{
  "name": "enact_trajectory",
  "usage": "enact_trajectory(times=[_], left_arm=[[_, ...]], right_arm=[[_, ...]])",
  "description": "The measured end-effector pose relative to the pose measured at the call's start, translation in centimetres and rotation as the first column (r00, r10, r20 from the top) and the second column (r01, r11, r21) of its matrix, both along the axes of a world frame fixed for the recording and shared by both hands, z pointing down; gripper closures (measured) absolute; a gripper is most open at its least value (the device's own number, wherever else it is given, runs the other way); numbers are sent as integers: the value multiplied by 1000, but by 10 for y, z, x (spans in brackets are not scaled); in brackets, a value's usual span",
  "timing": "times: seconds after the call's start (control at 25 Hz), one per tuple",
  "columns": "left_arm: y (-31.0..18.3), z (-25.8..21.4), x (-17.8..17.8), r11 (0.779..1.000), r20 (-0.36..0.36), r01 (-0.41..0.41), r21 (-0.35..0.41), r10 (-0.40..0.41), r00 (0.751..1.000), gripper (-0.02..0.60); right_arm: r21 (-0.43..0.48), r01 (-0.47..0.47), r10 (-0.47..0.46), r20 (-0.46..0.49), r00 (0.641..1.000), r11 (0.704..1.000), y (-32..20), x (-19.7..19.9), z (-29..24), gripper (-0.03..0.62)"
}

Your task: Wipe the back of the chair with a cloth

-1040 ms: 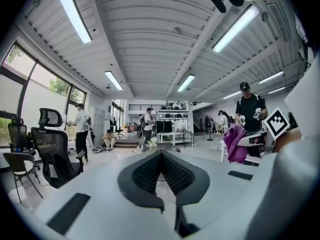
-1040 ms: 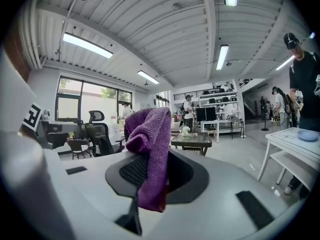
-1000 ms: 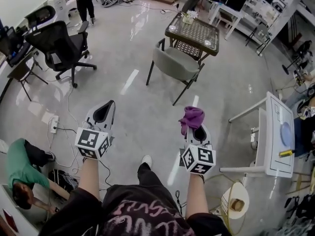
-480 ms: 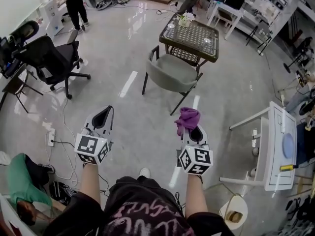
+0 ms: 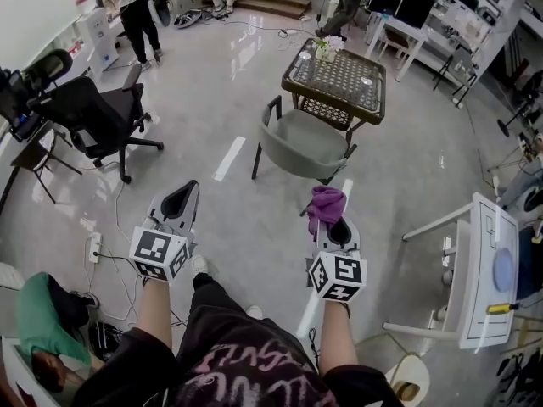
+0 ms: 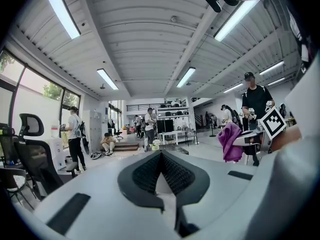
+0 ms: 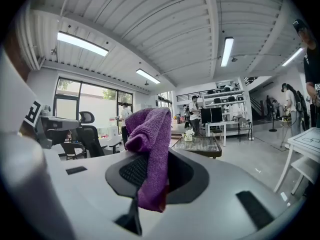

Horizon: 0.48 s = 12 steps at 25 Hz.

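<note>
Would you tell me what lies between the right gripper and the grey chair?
Only bare floor separates right gripper and chair, per the head view.

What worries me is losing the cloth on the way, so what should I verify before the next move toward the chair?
1. Cloth gripped: ok. The purple cloth is pinched in the right gripper.
2. Left gripper free: ok. Its jaws are together with nothing between them.
3. Chair back within reach: not ok. The grey chair stands ahead, apart from both grippers.
4. Back facing the person: ok. Its seat looks turned toward the dark table.
5. Cloth spread for wiping: not ok. It hangs bunched.
6. Dirt on the back: cannot tell from here.
</note>
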<state>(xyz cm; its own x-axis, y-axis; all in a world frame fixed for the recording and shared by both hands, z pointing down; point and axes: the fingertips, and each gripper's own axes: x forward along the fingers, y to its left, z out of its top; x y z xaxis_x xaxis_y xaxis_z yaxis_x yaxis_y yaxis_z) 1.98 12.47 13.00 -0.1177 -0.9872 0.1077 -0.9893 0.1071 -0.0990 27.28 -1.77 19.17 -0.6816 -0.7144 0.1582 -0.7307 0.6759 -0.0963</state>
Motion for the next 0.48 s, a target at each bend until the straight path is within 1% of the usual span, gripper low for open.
enact_trajectory(times=[0.12,0.28,0.48], left_arm=[[-12,4,-12,1000,11,-19,-9,19,1000,572],[-41,17,-32,998,-1,-50,-27,50,999,572],[-73,27,-66,991,-14,-125,-51,125,992,572]], right_arm=[[5,-20,20,19,1000,1000,-10,-11,0,499],[-2,-54,54,28,998,999,-32,-26,6,499],[-8,-113,113,13,993,994,-46,-57,8,499]])
